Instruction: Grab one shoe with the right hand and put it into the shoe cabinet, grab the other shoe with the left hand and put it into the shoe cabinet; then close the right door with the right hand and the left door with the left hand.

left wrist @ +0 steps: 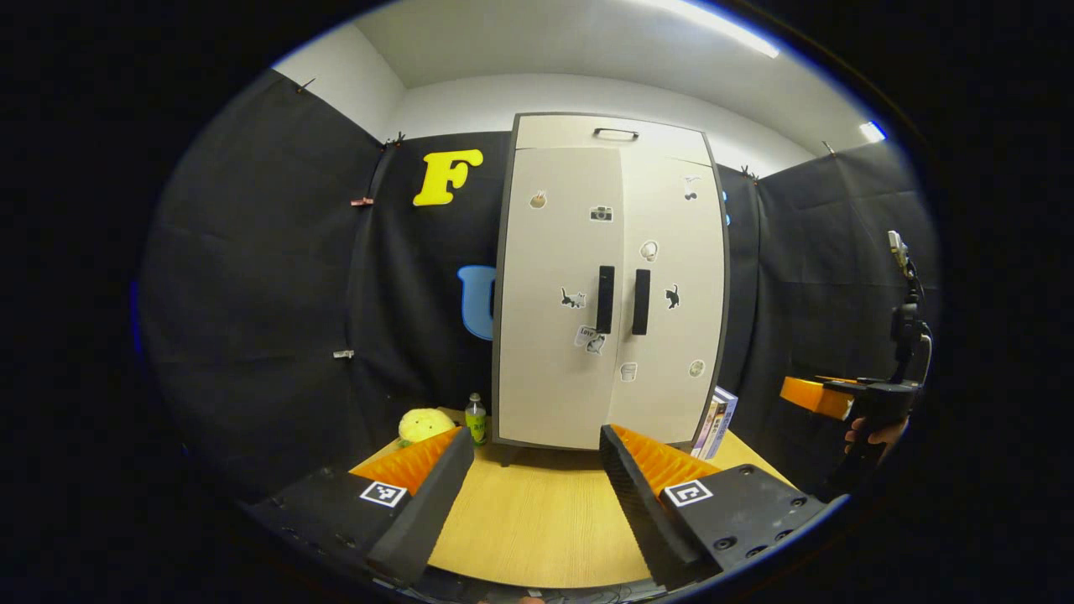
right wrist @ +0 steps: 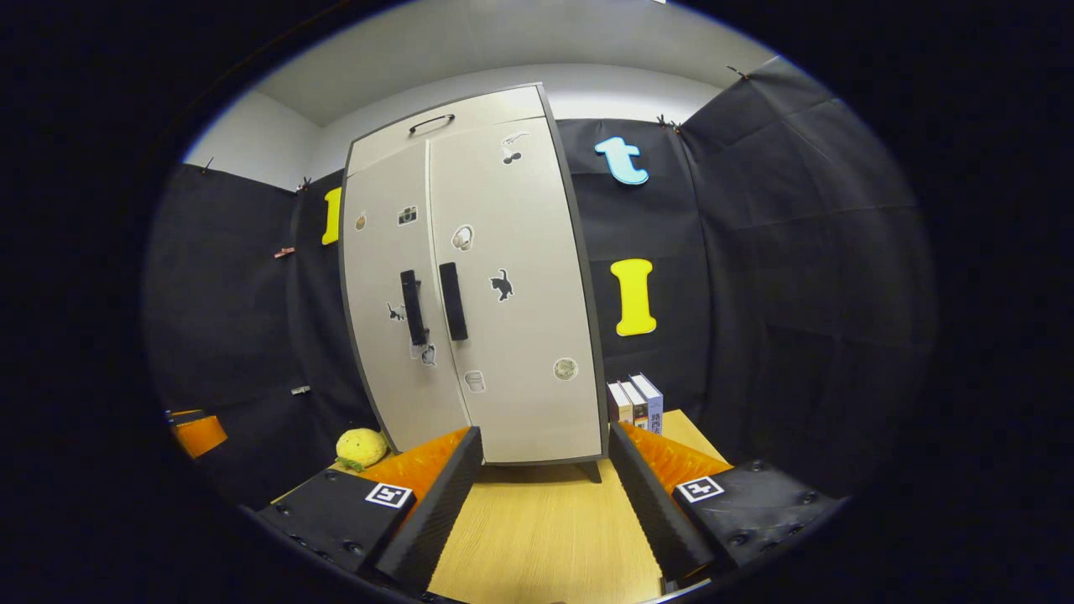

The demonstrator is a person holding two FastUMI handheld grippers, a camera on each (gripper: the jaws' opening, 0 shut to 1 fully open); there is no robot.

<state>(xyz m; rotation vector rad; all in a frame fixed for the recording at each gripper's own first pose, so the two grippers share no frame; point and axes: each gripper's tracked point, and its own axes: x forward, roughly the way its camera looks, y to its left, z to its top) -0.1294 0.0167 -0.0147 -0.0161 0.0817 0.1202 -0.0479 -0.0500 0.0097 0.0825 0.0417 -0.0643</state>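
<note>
Doors of the tall grey two-door shoe cabinet look shut, so I judge the task done. My left gripper and right gripper gape wide, holding nothing.

Bare table lies open before the shut shoe cabinet.

Tall pale shoe cabinet stands upright on the table, both doors apparently shut.
</note>
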